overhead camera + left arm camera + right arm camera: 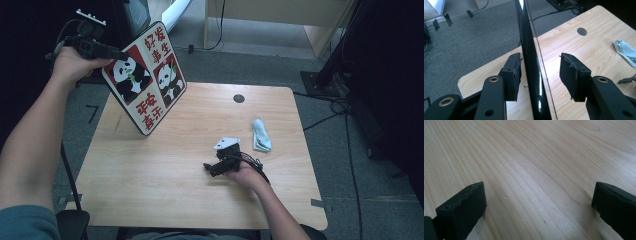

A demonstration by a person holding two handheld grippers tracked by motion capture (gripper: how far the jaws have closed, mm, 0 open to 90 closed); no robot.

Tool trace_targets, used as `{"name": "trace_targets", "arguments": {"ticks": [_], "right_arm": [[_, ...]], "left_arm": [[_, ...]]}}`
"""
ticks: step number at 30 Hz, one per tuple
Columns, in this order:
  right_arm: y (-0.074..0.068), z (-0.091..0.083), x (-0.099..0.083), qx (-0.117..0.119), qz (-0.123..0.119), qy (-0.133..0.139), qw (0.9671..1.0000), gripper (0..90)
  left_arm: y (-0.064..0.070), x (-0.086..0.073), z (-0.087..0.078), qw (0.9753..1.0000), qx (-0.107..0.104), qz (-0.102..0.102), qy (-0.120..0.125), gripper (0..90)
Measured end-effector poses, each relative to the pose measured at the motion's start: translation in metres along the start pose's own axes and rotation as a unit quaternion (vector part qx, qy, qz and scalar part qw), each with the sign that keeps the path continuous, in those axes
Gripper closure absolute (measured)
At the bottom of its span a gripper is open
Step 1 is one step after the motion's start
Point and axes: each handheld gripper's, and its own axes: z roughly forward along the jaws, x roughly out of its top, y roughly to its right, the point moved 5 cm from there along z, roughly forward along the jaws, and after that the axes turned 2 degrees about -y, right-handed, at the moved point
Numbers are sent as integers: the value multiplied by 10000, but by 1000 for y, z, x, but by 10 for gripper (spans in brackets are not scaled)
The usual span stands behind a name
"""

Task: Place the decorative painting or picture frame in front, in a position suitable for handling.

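Above the table's (165, 165) far-left corner, the left hand-held gripper (540, 75) straddles the tilted panda board (145, 77) edge-on, jaws apart, left pad touching, while the right hand-held gripper (220, 167) rests spread on the table near the cloth (261, 135)

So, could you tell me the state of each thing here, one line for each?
Panda board: tilted on its lower edge on the table.
Left gripper: open, jaws either side of the board's edge.
Right gripper: open, holding nothing, low on the table.
Cloth: crumpled, lying loose.
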Motion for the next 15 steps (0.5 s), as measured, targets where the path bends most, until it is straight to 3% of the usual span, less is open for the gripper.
{"name": "trace_targets", "arguments": {"ticks": [8,11,15], "right_arm": [[-3,-4,-4,-21,54,-14,10000,0],[-4,-5,-5,-47,86,-10,10000,0],[-5,-6,-7,-36,44,-14,10000,0]], "left_arm": [[-3,20,7,9999,-24,54,-135,541],[-6,25,11,9998,-52,-33,-194,550],[-11,28,19,9989,-11,-91,-463,565]]}}
